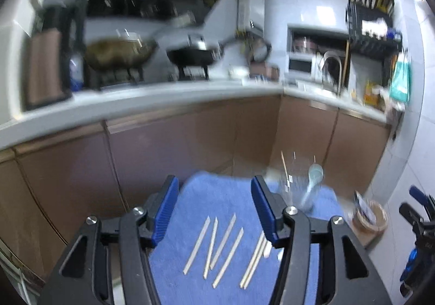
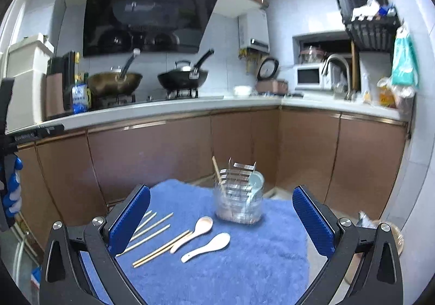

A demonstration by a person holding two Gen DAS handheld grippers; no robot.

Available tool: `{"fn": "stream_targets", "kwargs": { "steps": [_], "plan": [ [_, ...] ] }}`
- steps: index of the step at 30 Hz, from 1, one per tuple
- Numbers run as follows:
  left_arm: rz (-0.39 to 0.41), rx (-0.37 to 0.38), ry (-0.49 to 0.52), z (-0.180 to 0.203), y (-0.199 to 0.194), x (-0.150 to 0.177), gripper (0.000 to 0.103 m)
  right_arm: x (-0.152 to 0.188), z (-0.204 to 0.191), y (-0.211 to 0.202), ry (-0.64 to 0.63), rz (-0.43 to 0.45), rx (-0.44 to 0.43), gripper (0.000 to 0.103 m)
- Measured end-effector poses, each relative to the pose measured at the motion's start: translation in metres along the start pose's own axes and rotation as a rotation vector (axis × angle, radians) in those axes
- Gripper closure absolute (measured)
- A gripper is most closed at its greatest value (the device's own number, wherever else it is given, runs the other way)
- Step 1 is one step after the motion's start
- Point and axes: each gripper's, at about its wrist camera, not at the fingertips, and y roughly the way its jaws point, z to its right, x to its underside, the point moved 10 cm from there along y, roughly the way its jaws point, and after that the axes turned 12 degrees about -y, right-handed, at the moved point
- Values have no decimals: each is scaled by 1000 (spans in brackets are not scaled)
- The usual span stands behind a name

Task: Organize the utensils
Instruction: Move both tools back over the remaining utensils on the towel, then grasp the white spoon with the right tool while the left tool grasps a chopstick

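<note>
Both grippers hover over a blue fleecy mat (image 2: 244,264) with their jaws spread wide and nothing between them.

The right wrist view is the sharper one. The right gripper (image 2: 221,219) frames two white ceramic soup spoons (image 2: 205,246) lying side by side near the middle of the mat, bowls pointing away from the camera. To their left lie loose wooden chopsticks (image 2: 160,249), fanned out at a slant, the nearest pair touching the handle of the left-hand spoon. Beyond them, at the far edge of the mat, stands a clear utensil holder (image 2: 239,201) with metal slats; a pale blue spoon (image 2: 257,182) and one upright chopstick (image 2: 217,171) are in it. Part of the other gripper shows at the left edge of this view.

The left wrist view is motion-blurred. The left gripper (image 1: 214,212) looks down on the chopsticks (image 1: 225,246), which here lie spread as separate sticks plus a close pair near the right jaw. The white spoons are almost wholly hidden behind that jaw. The holder (image 1: 296,190) is a smear, though the blue spoon (image 1: 314,180) in it can be made out. Only this view shows a round brown container (image 1: 371,216) off the mat to the right, contents unclear.

Behind, a kitchen bench (image 2: 190,105) carries two woks on a hob.
</note>
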Motion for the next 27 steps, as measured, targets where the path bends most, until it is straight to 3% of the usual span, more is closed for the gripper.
{"fn": "stream_targets", "kwargs": {
  "steps": [5,7,12,16,21,27],
  "plan": [
    [-198,30,46,13,64,52,50,39,7,44,64,-123,-70,10],
    [-272,42,68,16,88,77,50,58,8,62,90,-173,-97,23],
    [-503,115,115,39,158,139,50,110,10,115,153,-318,-169,39],
    [-635,148,122,50,203,169,51,140,8,151,212,-403,-240,48],
    [-760,170,113,59,248,188,56,169,8,188,273,-482,-316,52],
    [-841,166,156,69,273,203,67,190,10,220,323,-538,-361,55]
  ]
}}
